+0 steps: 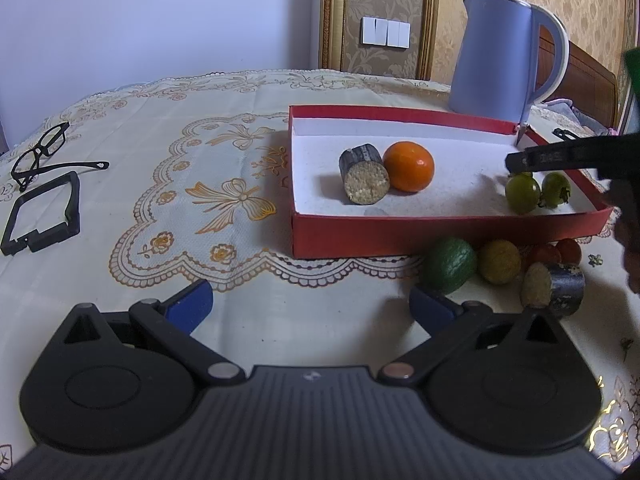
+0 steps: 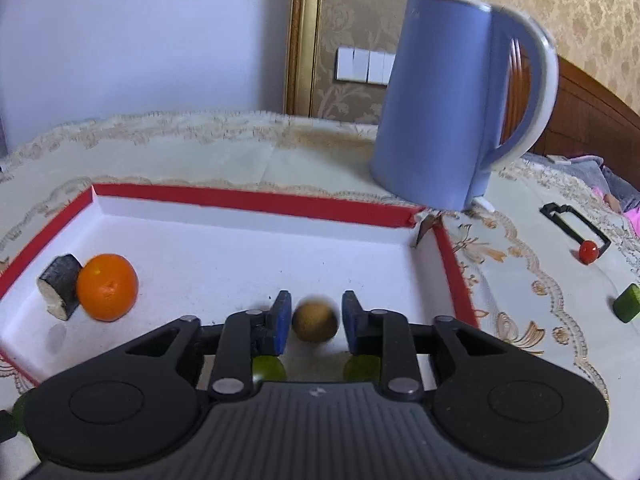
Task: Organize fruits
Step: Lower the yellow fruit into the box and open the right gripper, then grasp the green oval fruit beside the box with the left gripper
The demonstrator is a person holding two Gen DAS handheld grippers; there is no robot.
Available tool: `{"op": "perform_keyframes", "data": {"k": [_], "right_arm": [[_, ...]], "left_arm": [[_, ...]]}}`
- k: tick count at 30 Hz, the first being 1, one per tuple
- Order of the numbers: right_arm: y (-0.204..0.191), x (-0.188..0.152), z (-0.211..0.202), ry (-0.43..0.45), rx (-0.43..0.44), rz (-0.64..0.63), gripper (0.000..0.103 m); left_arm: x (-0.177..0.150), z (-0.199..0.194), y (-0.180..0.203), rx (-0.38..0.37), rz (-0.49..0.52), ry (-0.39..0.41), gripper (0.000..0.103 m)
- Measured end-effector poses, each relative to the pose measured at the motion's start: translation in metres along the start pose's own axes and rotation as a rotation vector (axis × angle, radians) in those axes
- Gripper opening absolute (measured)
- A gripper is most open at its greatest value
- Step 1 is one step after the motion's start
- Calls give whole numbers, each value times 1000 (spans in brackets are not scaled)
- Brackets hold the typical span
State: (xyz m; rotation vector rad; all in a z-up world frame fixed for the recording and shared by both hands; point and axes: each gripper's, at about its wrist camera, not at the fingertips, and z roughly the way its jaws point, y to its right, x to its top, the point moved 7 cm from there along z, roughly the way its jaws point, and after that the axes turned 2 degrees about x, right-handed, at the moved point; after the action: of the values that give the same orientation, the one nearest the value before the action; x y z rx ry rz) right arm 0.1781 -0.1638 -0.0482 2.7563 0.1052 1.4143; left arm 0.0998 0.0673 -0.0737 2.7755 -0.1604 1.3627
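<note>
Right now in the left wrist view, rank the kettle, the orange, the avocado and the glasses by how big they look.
1. kettle, clearly largest.
2. glasses, widest spread, though thin.
3. orange and avocado look alike; the avocado lies nearer the camera, so I won't rank them.

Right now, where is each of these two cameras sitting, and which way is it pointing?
Left wrist: on the left hand-held gripper, low over the tablecloth, facing the red box; its open blue fingers show.
Right wrist: on the right hand-held gripper, over the box, facing the blue kettle; its fingers flank a blurred brownish ball.
Both show: box, kettle, orange, wall switches.
</note>
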Motion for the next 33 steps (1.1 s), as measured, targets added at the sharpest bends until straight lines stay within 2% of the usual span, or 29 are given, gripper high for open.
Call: {"op": "perform_keyframes", "data": {"k": [2,4,7,11,16,20,23,26,29,31,33], "right_arm": [[4,-2,-14,19,8,7,62],[11,-8,-36,64,1,14,74],[25,-25,-69,115,-17,22,74],[51,-51,-94,108,-15,94,74],[82,-76,-93,38,-60,162,74],[92,-88,-85,-11,-84,188,74],[94,-91,-83,-17,-99,192,74],[93,-92,-82,-19,-106,179,76],[92,-92,-81,-25,-90,178,80],[93,-92,-80,-26,-91,177,81],[92,-92,-80,-27,-90,175,81]], "left_arm": [[0,0,0,0,0,0,103],[0,0,0,-2,-2,1,103],[0,-1,-1,-11,-12,5,103],[-1,-7,-1,-38,-23,22,103],[-1,-24,9,-75,18,72,103],[2,-33,23,-122,53,96,103],[4,-33,34,-189,57,86,103],[7,-29,40,-205,63,89,103],[9,-22,45,-223,82,71,90],[9,-14,46,-225,85,40,72],[7,-7,47,-233,99,13,62]]}}
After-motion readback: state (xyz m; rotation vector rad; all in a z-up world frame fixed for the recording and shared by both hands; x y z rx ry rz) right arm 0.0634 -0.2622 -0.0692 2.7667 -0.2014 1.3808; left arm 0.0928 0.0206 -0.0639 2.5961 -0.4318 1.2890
